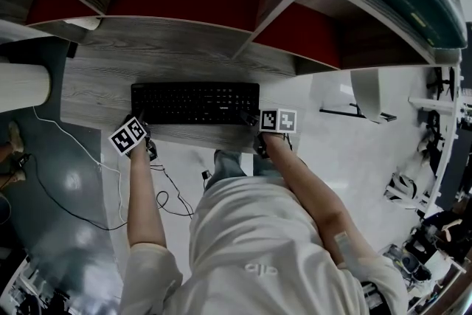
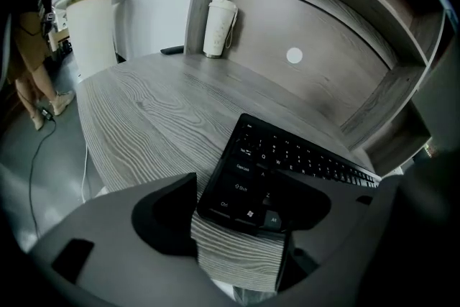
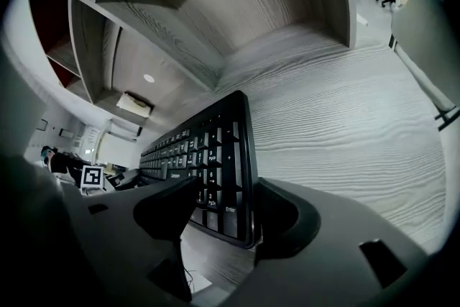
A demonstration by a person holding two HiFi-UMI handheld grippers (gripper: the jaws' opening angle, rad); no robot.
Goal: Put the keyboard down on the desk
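Keyboard (image 1: 195, 102) lies flat on worktop (image 1: 96, 96), near its front edge. Left gripper (image 2: 237, 201): fingers (image 2: 167, 216) wide, straddling the left front corner. Right gripper (image 3: 228, 198): fingers wide round the right end, no squeeze visible. Judged: set-down done; only backing both grippers off remains.

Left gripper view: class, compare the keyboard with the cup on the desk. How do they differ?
The keyboard is black; the cup is pale. The keyboard lies flat at the desk's near edge; the cup stands upright near the back panel. Both rest on the wood-grain desk.
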